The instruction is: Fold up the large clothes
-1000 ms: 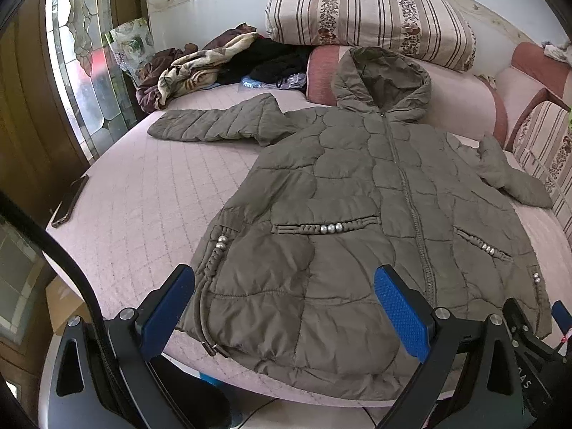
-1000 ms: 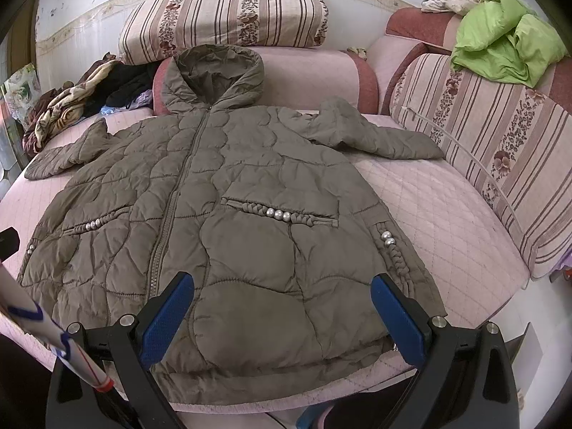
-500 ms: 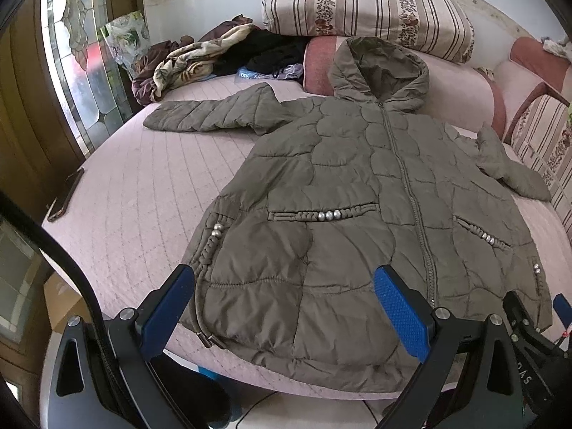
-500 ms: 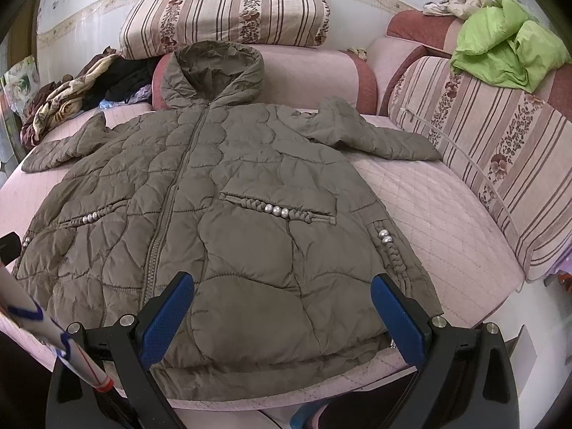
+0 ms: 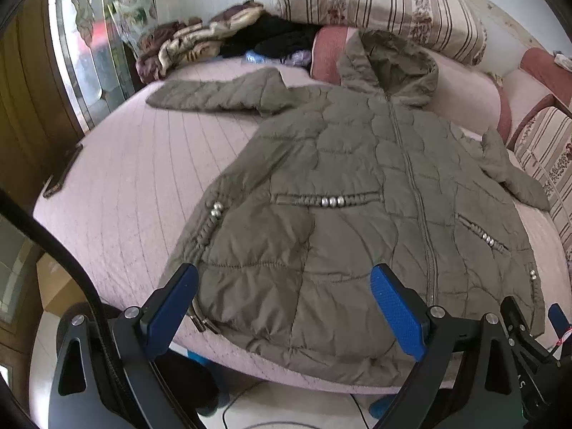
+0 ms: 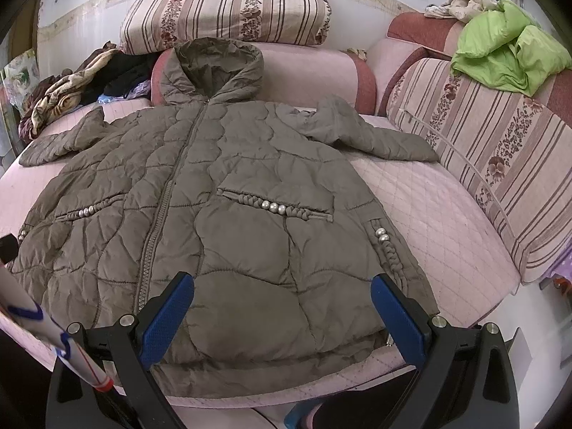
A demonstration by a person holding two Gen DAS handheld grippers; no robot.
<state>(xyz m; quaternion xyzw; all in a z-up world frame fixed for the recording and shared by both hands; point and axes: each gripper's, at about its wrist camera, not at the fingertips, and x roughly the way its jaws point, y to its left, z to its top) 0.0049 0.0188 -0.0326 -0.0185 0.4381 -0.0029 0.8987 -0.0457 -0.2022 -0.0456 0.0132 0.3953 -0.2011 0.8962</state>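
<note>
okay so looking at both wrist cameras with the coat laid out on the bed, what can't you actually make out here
- Back of the coat: both views, it lies front up on the bed.
- Coat hem corner: left wrist view, behind the left gripper finger.
- Clothes pile: left wrist view, blurred, items can't be told apart.
- Dark flat object at the bed edge: left wrist view, too small to identify.
- Floor under the bed: right wrist view, blocked by the right gripper.

— What's the coat (image 6: 228, 193) made of?
— Matt olive quilted cloth, puffy and creased, with shiny metal beads (image 6: 273, 207) on braided pocket trim.
— And the bed cover (image 5: 136, 178)?
— Pale pink stitched fabric (dull finish). At twelve o'clock, a striped woven cushion (image 6: 228, 10). The finger pads (image 6: 166, 320) look like dimpled blue rubber.
</note>
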